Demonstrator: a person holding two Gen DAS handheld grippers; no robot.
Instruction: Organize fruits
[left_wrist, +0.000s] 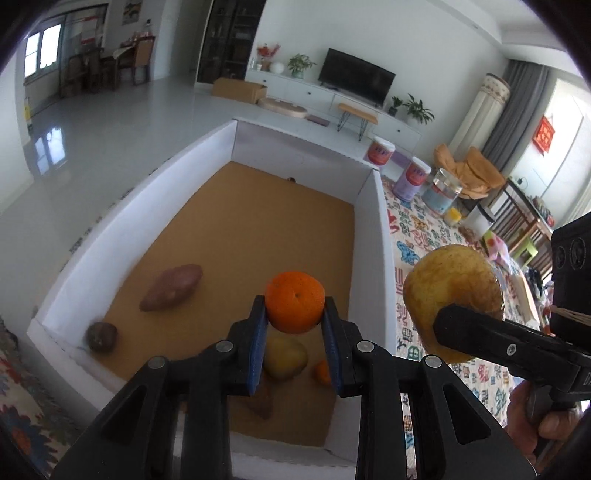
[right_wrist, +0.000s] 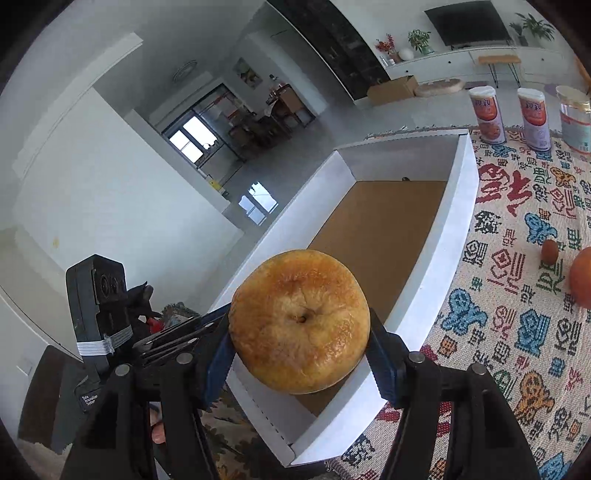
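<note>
My left gripper (left_wrist: 294, 314) is shut on an orange (left_wrist: 294, 301) and holds it above the white box (left_wrist: 380, 236) with a brown floor. In the box lie a sweet potato (left_wrist: 171, 288), a dark round fruit (left_wrist: 101, 336), a yellow-green fruit (left_wrist: 285, 358), a small orange (left_wrist: 322, 373) and a brown item (left_wrist: 260, 404) partly hidden by my fingers. My right gripper (right_wrist: 299, 354) is shut on a yellow-brown apple (right_wrist: 299, 321) over the box's near right wall (right_wrist: 443, 258); the apple also shows in the left wrist view (left_wrist: 452, 291).
On the patterned rug (right_wrist: 517, 332) right of the box lie an orange (right_wrist: 581, 277) and a small brown fruit (right_wrist: 549, 252). Three canisters (right_wrist: 489, 114) stand at the rug's far edge. Grey floor lies left of the box.
</note>
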